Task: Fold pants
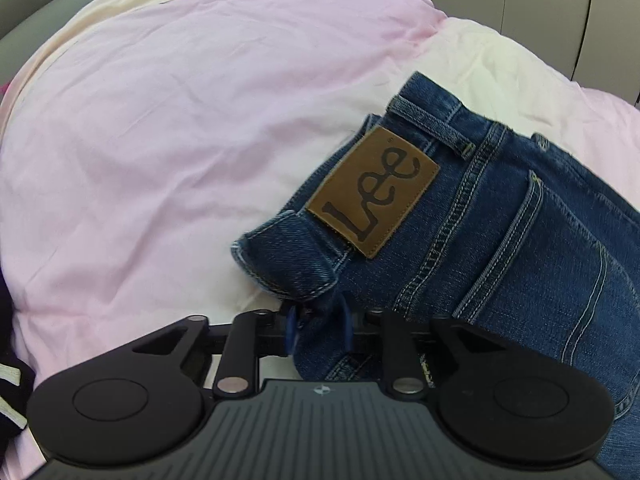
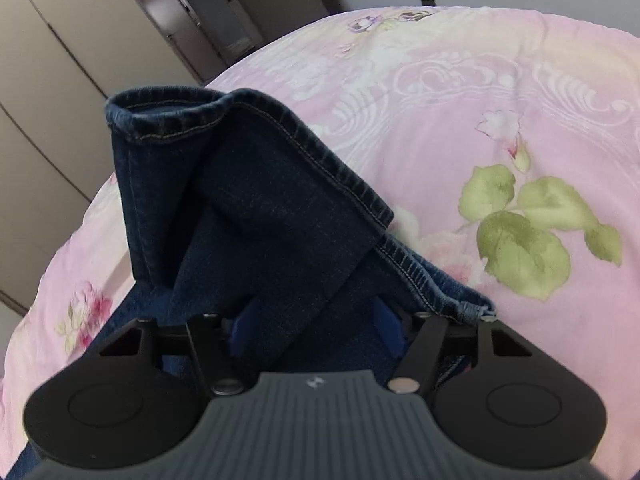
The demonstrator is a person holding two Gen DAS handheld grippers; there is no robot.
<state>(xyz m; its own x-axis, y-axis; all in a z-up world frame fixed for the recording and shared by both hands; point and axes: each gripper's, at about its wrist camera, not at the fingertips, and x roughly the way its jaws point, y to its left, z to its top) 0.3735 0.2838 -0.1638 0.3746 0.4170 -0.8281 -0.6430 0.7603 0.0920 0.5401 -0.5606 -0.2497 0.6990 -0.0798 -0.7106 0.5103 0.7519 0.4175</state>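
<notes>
On the pink bedsheet (image 1: 160, 128) our left gripper (image 1: 318, 330) pinches the jeans (image 1: 500, 248) at the waistband corner near the Lee patch (image 1: 374, 192), while our right gripper (image 2: 314, 326) clamps the bunched leg hems (image 2: 256, 152). We judge a fold is in hand: next, the hems must meet the waistband, edges aligned.

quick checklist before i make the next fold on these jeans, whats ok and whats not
1. Left hand-held gripper has denim between its fingers at the waistband corner of the jeans: ok.
2. Right hand-held gripper holds the leg hems, denim between its fingers: ok.
3. Both hem layers caught in the right grip: cannot tell, the fabric hides the pads.
4. Hem edges lined up: not ok, one hem stands bunched and open above the other.
5. Landing area on the pink bedspread free of other items: ok where visible.
6. Legs flat between the two grips: cannot tell, the middle is out of view.
</notes>
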